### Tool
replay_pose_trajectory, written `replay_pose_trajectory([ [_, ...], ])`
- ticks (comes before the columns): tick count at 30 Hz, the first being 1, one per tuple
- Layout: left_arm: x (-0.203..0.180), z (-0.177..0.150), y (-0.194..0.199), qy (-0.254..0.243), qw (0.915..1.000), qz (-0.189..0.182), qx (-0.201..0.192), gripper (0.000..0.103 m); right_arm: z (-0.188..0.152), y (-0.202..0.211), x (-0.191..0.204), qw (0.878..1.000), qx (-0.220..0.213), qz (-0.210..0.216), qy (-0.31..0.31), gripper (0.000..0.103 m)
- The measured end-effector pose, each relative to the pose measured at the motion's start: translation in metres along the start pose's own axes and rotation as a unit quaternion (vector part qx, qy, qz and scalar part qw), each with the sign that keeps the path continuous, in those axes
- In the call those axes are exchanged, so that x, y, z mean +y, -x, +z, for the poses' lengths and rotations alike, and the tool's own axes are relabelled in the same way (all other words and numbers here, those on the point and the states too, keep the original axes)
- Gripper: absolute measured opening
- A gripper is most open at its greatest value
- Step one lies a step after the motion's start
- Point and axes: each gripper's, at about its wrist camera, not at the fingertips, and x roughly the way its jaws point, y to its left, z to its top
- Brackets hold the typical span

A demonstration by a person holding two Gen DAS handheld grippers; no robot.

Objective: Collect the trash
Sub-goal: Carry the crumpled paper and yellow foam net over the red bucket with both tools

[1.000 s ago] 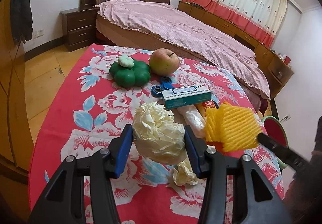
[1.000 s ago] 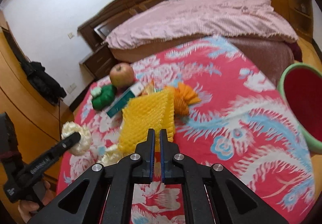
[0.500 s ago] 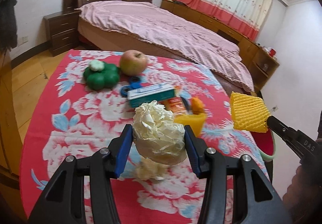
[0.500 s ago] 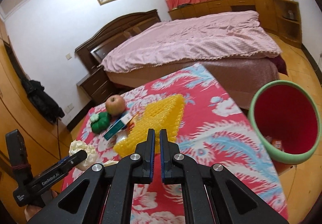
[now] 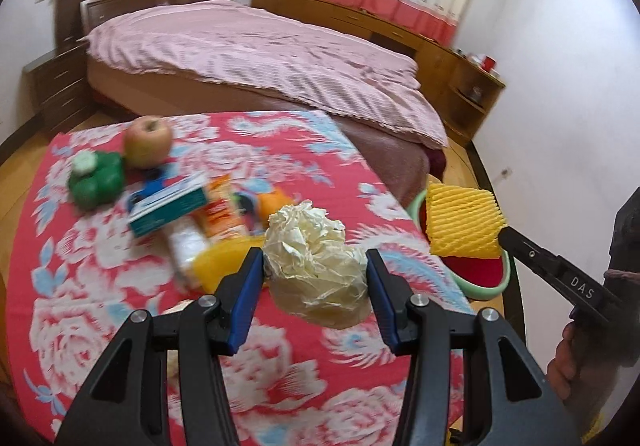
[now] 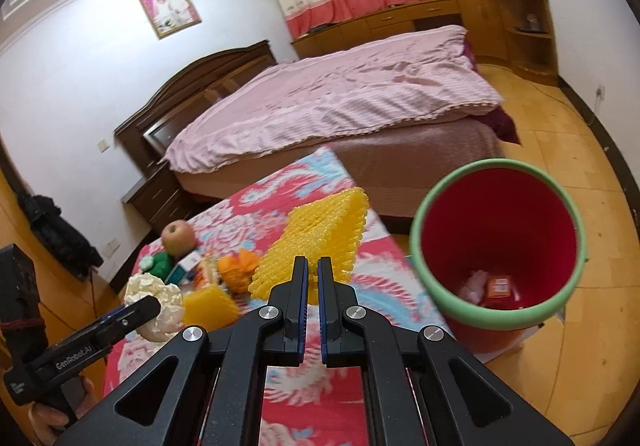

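Observation:
My left gripper (image 5: 314, 278) is shut on a crumpled cream paper ball (image 5: 316, 266), held above the flowered table (image 5: 100, 310). The same ball (image 6: 154, 298) shows at the left of the right wrist view. My right gripper (image 6: 312, 278) is shut on a yellow foam fruit net (image 6: 320, 242), pinched by its near corner. In the left wrist view that net (image 5: 460, 224) hangs over the red bin with a green rim (image 5: 476, 274). The bin (image 6: 496, 242) stands on the floor off the table's right edge, with some scraps at its bottom.
On the table lie an apple (image 5: 147, 141), a green toy pepper (image 5: 95, 181), a teal box (image 5: 170, 205), snack wrappers (image 5: 218, 211), orange peel (image 6: 236, 266) and a yellow foam piece (image 6: 208, 308). A bed (image 6: 340, 105) stands beyond the table. A person's hand (image 5: 572, 358) holds the right gripper.
Both grippers have swung right across the table with their loads. The yellow net has gone from over the table to over the bin, which has come into full view.

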Motion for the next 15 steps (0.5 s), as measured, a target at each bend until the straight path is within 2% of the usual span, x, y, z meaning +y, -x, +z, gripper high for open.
replay_pose_trajectory([
  [15, -0.092, 0.014, -0.062, -0.082, 0.9950, -0.042, 0.038, 0.051, 0.002, 0.010, -0.090, 0.996, -0.013, -0.066, -0.060, 0.005],
])
